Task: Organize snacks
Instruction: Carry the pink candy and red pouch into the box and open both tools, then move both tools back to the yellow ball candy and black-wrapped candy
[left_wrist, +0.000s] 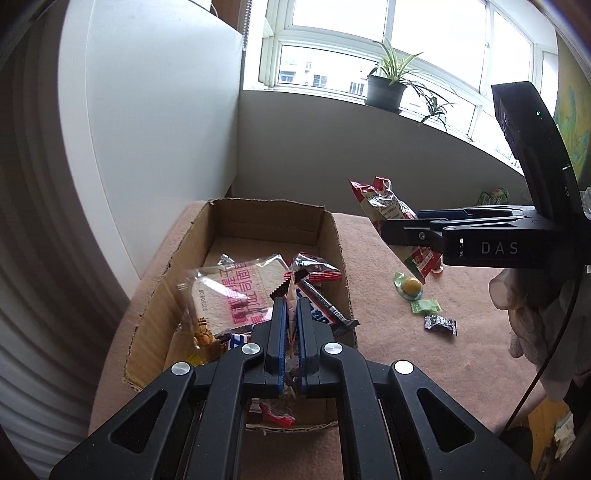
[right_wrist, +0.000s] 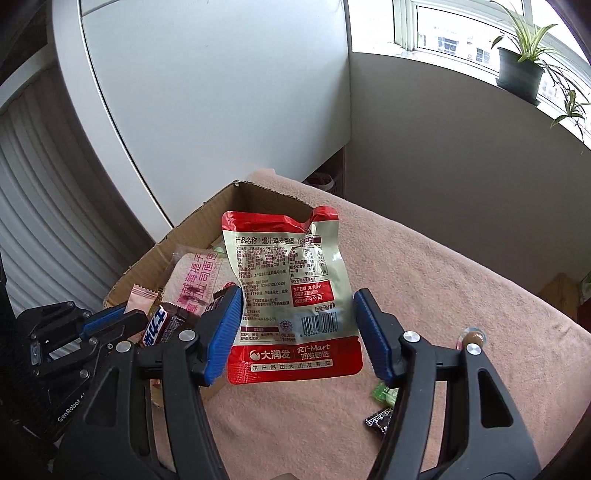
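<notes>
A cardboard box (left_wrist: 332, 236) stands on the pink-covered table and holds a bread packet (left_wrist: 236, 291), chocolate bars (left_wrist: 321, 306) and other snacks. My left gripper (left_wrist: 291, 314) is shut on a thin pink wrapped snack (left_wrist: 291, 306) above the box; the snack (right_wrist: 138, 301) shows pink in the right wrist view. My right gripper (right_wrist: 295, 328) is open, its jaws wide apart around a red and beige snack pouch (right_wrist: 288, 295) that hangs in the air between them, right of the box (right_wrist: 258, 195). The pouch (left_wrist: 388, 210) also shows in the left wrist view.
Loose sweets lie on the cloth right of the box: a yellow one (left_wrist: 410, 286), a green one (left_wrist: 426, 305), a silver-black one (left_wrist: 439, 325). A white cabinet (left_wrist: 147, 129) stands behind the box. A potted plant (left_wrist: 386, 86) sits on the windowsill.
</notes>
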